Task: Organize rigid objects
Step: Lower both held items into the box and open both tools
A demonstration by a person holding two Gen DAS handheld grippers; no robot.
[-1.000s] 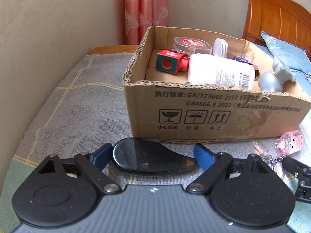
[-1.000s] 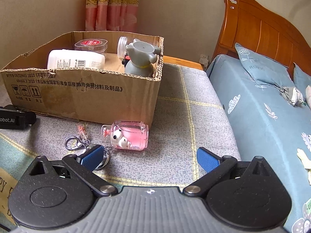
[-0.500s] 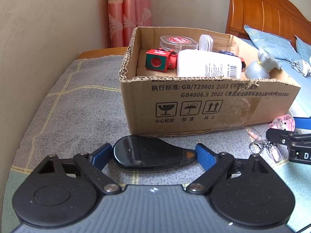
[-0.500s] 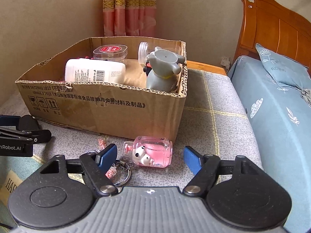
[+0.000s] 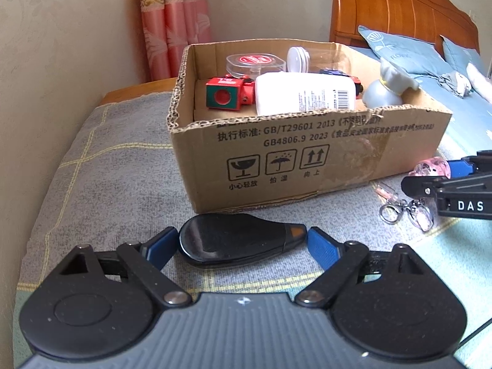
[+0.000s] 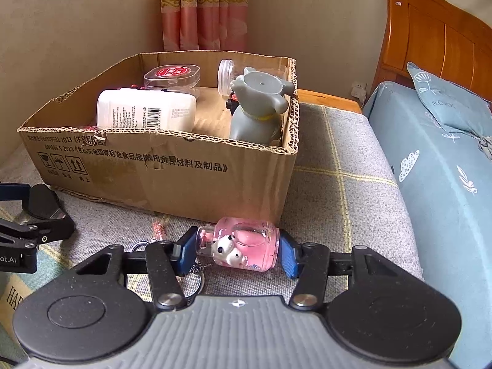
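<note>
1. My right gripper (image 6: 238, 252) has just been closing, and its blue pads now pinch the pink keychain bottle (image 6: 241, 246) end to end; the bottle lies on its side on the grey blanket (image 6: 338, 184), its metal ring (image 6: 196, 279) trailing toward 7 o'clock.
2. My left gripper (image 5: 243, 241) is spread wide around the black case (image 5: 236, 243). The left pad seems to touch the rounded end, and the right pad sits just beside the tapered tip; I cannot tell whether it presses.
3. At 12 o'clock from both grippers stands the open cardboard box (image 6: 172, 169). It holds a white bottle (image 6: 146, 110) lying down, a grey cat figurine (image 6: 256, 110) in the right near corner, a clear round case with a red label (image 6: 172, 75), a clear jar (image 6: 226, 72) and a red toy block (image 5: 227, 93).
4. The box's near wall rises directly beyond both held things.
5. At 3 o'clock lies a bed (image 6: 446, 169) with blue bedding and a wooden headboard (image 6: 436, 37); pink curtains (image 6: 204, 9) hang behind the box.
</note>
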